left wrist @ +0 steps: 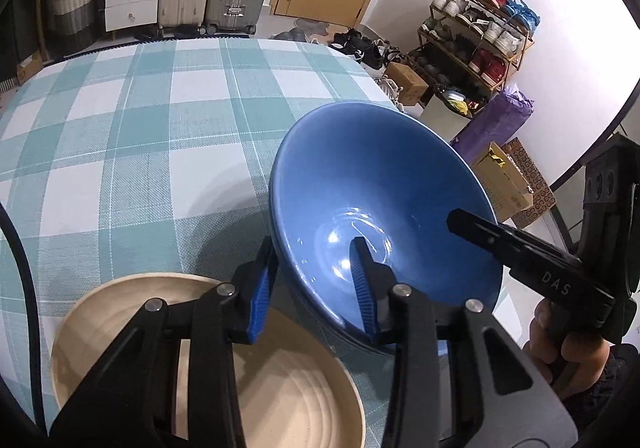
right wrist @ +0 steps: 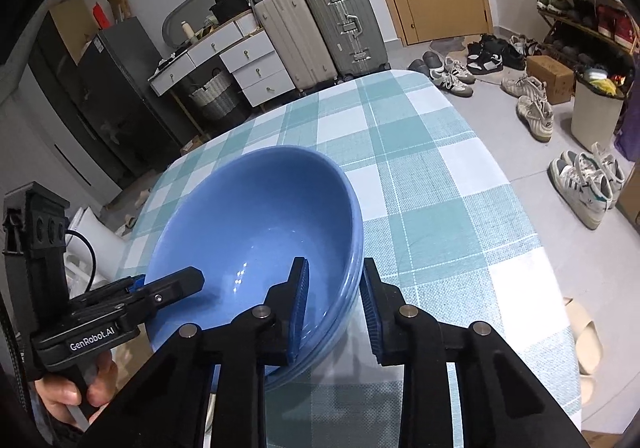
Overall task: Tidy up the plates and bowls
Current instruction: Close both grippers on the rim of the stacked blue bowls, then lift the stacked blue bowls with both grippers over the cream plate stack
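Note:
A stack of blue bowls [left wrist: 384, 184] stands on the checked tablecloth [left wrist: 152, 120], and three rims show along its edge in the right wrist view [right wrist: 352, 280]. My left gripper [left wrist: 313, 248] straddles the near rim, one blue pad outside and one inside, both against the wall. My right gripper [right wrist: 334, 264] clamps the opposite rim the same way. Each gripper shows in the other's view: the right one [left wrist: 460, 220] and the left one [right wrist: 192, 278], each held by a hand. A pale wooden plate [left wrist: 288, 388] lies under my left gripper, beside the bowls.
The table's right edge [right wrist: 520, 208] runs close to the bowls. Beyond it on the floor lie shoes [right wrist: 584, 184], a slipper [right wrist: 584, 332] and cardboard boxes [left wrist: 508, 184]. Suitcases [right wrist: 320, 28] and a drawer unit [right wrist: 248, 64] stand past the far edge, a shoe rack [left wrist: 480, 36] at the wall.

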